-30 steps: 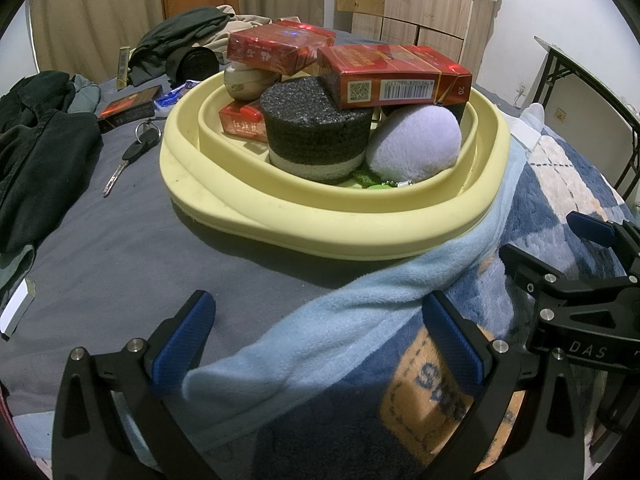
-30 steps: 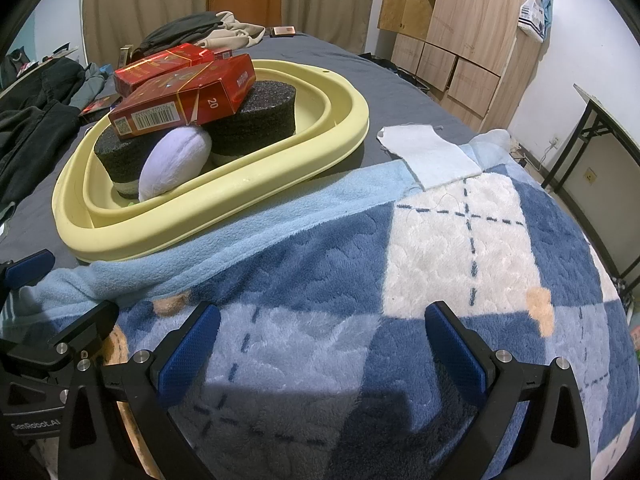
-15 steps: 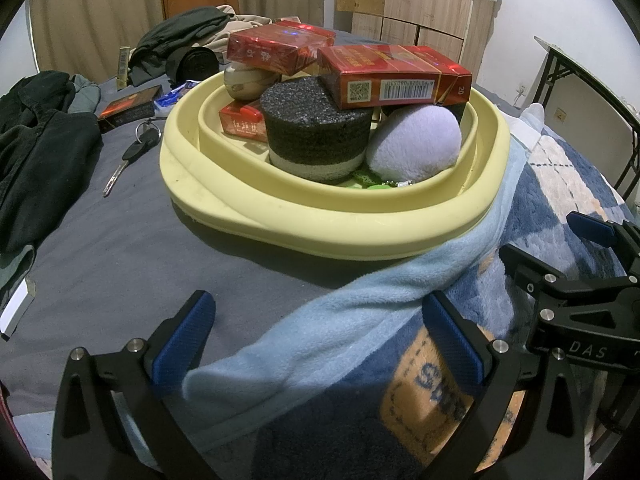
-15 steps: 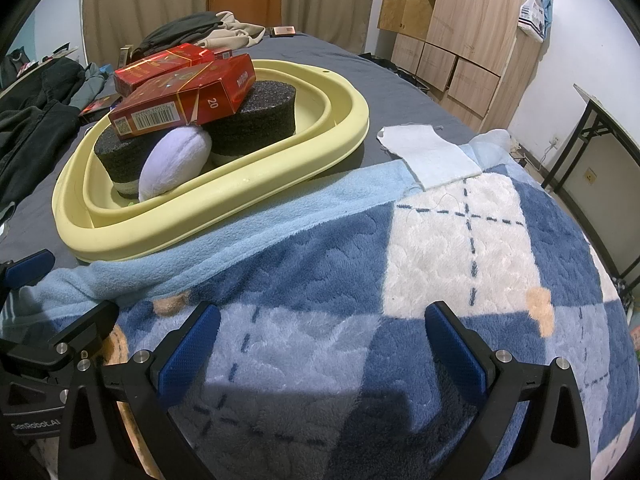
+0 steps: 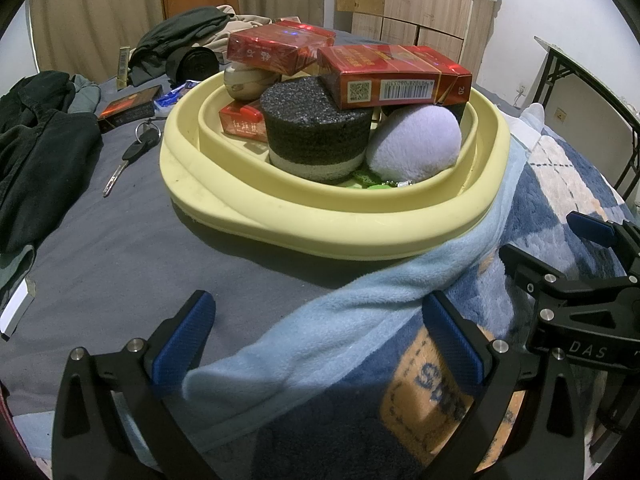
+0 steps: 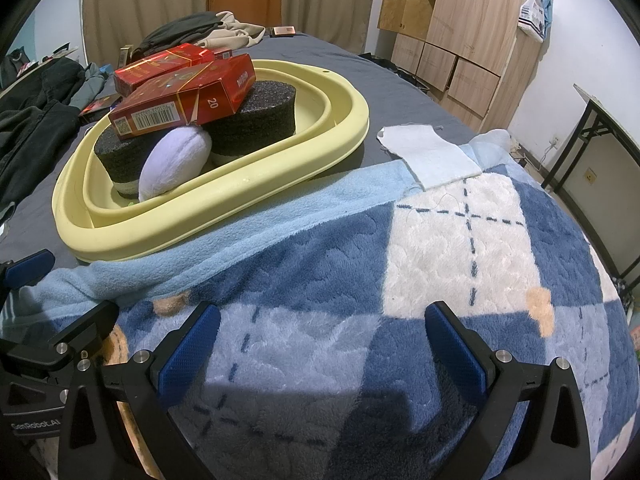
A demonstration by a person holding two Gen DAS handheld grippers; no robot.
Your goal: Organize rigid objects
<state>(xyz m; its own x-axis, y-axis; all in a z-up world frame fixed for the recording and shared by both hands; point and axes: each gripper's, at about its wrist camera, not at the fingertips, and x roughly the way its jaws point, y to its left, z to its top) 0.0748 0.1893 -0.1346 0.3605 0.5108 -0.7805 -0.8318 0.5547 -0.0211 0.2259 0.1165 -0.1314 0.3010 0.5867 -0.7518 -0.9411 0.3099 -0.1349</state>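
Note:
A pale yellow basin [image 5: 332,220] [image 6: 224,196] sits on the bed. It holds two black foam blocks [image 5: 316,128] [image 6: 256,116], red cartons [image 5: 396,78] [image 6: 180,100], a white plush ball [image 5: 416,144] [image 6: 172,160] and a beige ball [image 5: 244,82]. My left gripper [image 5: 316,344] is open and empty, low in front of the basin. My right gripper [image 6: 320,348] is open and empty over the blue checked blanket [image 6: 440,260], to the right of the basin.
A key [image 5: 128,160], a dark carton [image 5: 128,108] and dark clothes [image 5: 36,136] lie left of the basin on the grey sheet. A white cloth [image 6: 428,156] lies on the blanket edge. A wooden wardrobe [image 6: 460,20] and a folding table [image 6: 600,128] stand to the right.

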